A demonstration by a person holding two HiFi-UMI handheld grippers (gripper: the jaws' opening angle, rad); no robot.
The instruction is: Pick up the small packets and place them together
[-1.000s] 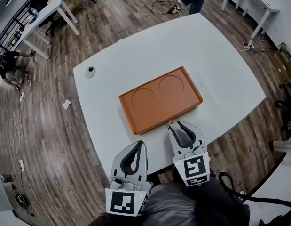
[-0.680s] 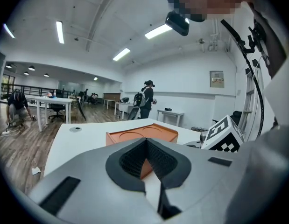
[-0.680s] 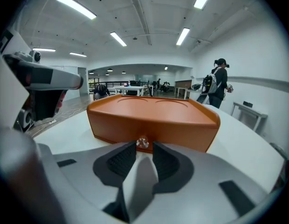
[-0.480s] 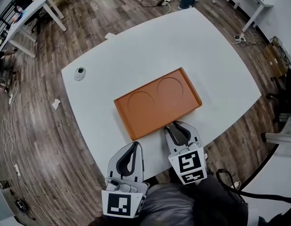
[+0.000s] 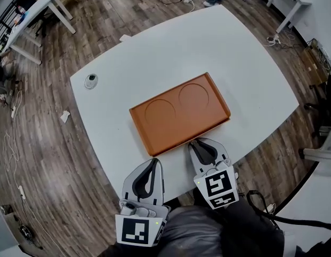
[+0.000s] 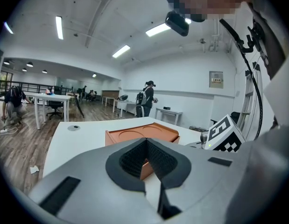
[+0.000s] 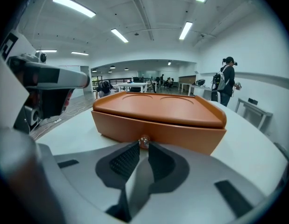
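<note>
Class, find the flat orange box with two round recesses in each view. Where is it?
Head view: flat orange box, centre of picture.
Left gripper view: just below centre, smaller.
Right gripper view: fills the middle, front face nearest.
Shared landmark: the white table beneath it.

Bright, even indoor lighting throughout. Sourced from ceiling strip lights (image 6: 159, 29), blown out to plain white bars in both claw views. White surface (image 5: 251, 63) evenly lit, reading pale blue-grey. Soft, shallow shadow only under the near face of the orange box (image 7: 158, 125). Small glint on the knob (image 7: 144, 141) at the tip of the right claw (image 7: 143, 146). Strong fisheye bending in every view: floor boards (image 5: 42, 143) curved in the head view, dark vignette ringing both claw views. Claw bodies nearest the lens soft. Far room slightly hazy. Edges in the head view crisp.
</note>
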